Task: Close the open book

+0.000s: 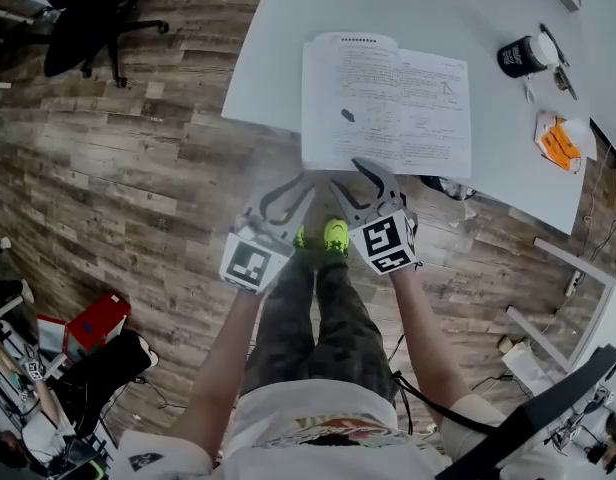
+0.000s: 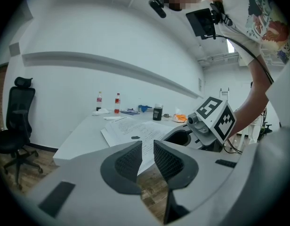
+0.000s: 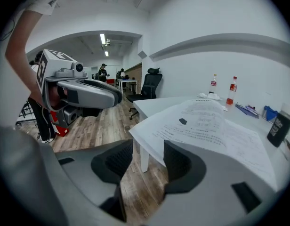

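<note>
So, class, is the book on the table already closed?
No, the book lies open on the table, its printed pages facing up.

No word or number is coming through clearly. The open book (image 1: 388,98) is showing dense lines of print and small diagrams, all too fine to read. The cubes on the left gripper (image 1: 293,190) and right gripper (image 1: 350,178) are showing black-and-white square markers, not letters. Labels on the black cup (image 1: 518,56) and two bottles (image 2: 117,102) are blurring out.
</note>
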Action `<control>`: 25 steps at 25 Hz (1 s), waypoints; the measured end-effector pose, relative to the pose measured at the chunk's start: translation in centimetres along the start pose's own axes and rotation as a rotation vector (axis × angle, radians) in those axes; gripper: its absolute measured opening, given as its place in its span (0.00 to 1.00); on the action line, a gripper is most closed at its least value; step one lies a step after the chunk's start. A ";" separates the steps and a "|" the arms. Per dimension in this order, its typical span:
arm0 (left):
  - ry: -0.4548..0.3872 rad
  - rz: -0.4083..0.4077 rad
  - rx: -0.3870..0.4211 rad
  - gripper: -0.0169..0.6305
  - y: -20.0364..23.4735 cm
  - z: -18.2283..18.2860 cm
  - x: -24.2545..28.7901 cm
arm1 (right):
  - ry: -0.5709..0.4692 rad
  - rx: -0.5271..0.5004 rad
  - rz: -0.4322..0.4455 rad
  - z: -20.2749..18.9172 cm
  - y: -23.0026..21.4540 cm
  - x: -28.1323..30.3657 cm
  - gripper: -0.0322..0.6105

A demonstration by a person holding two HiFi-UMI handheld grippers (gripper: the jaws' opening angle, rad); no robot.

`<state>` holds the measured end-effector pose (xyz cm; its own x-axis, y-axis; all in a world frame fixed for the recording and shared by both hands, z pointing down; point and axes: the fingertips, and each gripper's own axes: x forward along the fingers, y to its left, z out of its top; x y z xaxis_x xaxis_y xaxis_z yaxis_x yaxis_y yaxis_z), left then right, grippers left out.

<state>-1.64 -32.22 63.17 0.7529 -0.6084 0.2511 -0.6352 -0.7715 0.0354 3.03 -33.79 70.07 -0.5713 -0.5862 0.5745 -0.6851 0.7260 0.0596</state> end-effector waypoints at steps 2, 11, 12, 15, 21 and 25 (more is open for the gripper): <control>0.004 0.001 -0.015 0.11 0.1 -0.5 -0.1 | 0.009 -0.013 -0.017 -0.4 0.0 0.5 0.34; 0.015 0.012 -0.049 0.11 1.4 -2.2 -0.4 | 0.064 -0.164 -0.157 -1.6 -0.6 1.7 0.34; 0.016 0.012 -0.052 0.11 1.5 -2.4 -0.4 | 0.083 -0.204 -0.168 -1.8 -0.5 1.8 0.34; 0.018 0.005 -0.048 0.11 1.6 -2.6 -0.4 | 0.140 -0.323 -0.213 -2.4 -0.5 2.1 0.34; 0.024 -0.004 -0.064 0.11 1.8 -2.9 -0.5 | 0.174 -0.415 -0.346 -2.4 -1.3 2.4 0.30; 0.019 0.001 -0.088 0.11 2.2 -3.0 -0.5 | 0.171 -0.417 -0.361 -2.1 -1.5 2.5 0.27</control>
<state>-3.93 -33.01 65.99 0.7492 -0.6049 0.2698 -0.6495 -0.7508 0.1201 3.63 -35.56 73.14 -0.2296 -0.7816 0.5800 -0.5668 0.5919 0.5731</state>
